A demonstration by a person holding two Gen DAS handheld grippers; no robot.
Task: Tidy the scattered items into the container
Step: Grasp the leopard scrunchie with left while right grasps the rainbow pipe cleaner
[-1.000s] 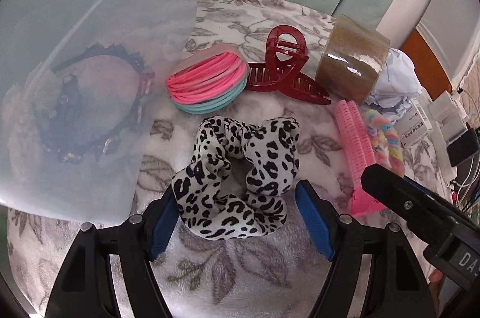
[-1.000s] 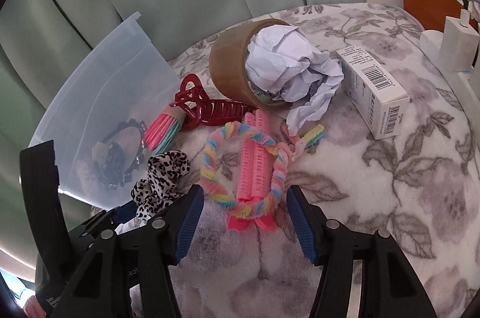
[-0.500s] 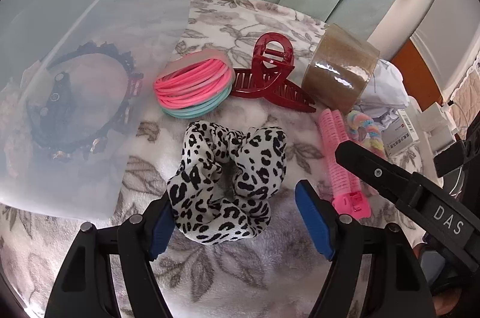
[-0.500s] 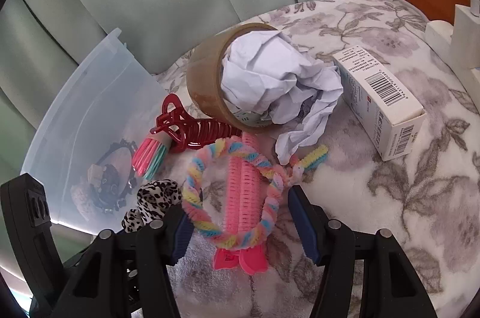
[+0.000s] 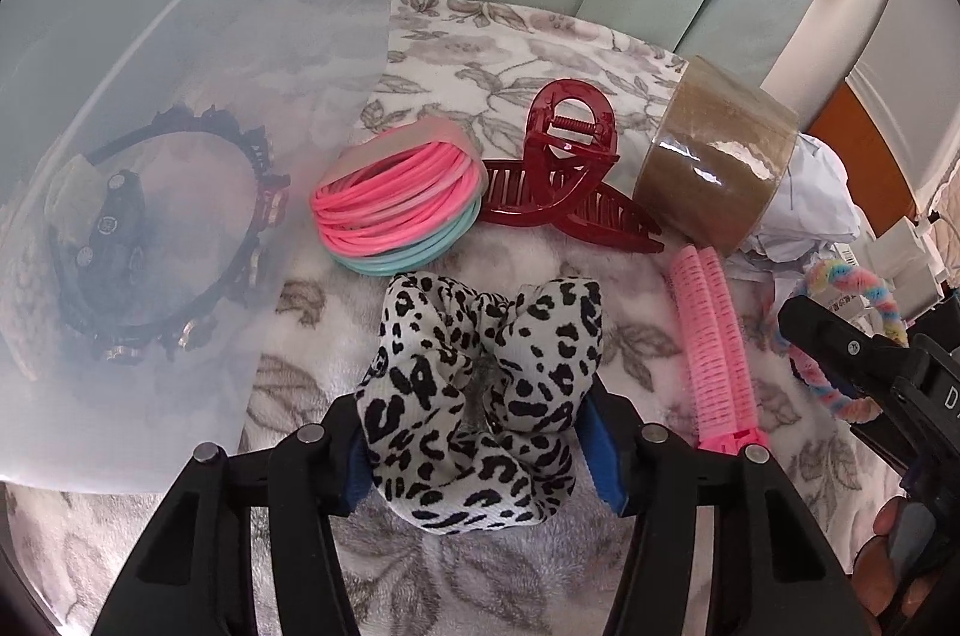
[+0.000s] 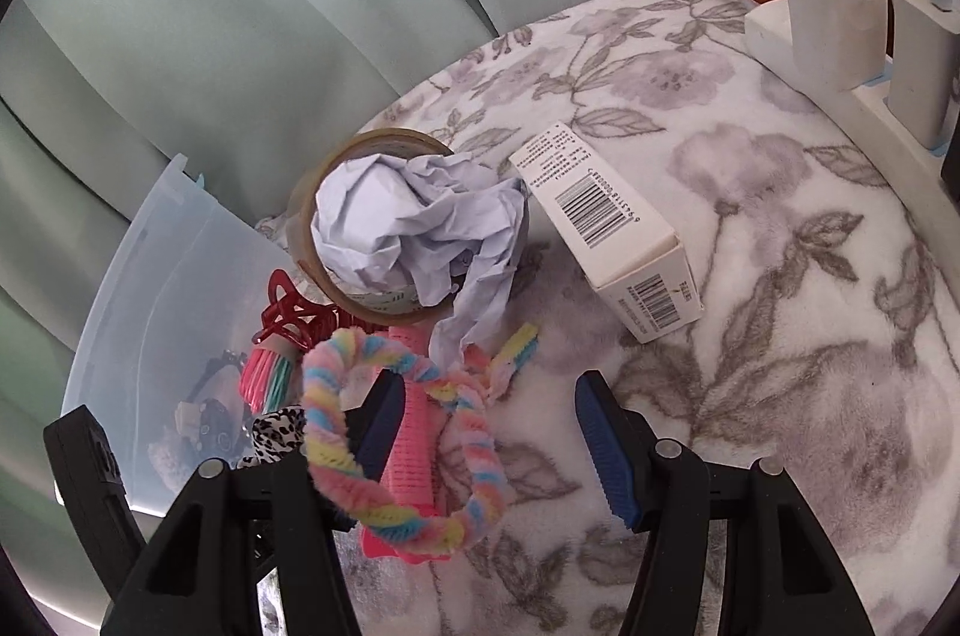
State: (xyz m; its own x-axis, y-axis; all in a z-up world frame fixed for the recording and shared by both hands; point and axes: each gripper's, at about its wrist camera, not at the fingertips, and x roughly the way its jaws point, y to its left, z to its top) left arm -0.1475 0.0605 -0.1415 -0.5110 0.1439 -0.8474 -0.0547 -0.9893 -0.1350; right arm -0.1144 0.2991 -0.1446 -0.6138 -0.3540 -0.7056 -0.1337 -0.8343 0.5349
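On my left wrist view, the left gripper [image 5: 480, 447] is closing its jaws on the leopard scrunchie [image 5: 480, 390], blue pads pressing both sides. Beyond the scrunchie lie the pink and teal bands [image 5: 399, 216] and the red claw clip [image 5: 567, 177]; left of it stands the clear container [image 5: 180, 108] with a dark headband [image 5: 156, 240] inside.

On my right wrist view, the right gripper [image 6: 486, 447] stands open; its left finger pokes through the rainbow chenille ring [image 6: 384, 456], which lies over the pink roller clip [image 6: 408, 432] right of the container [image 6: 150, 312].
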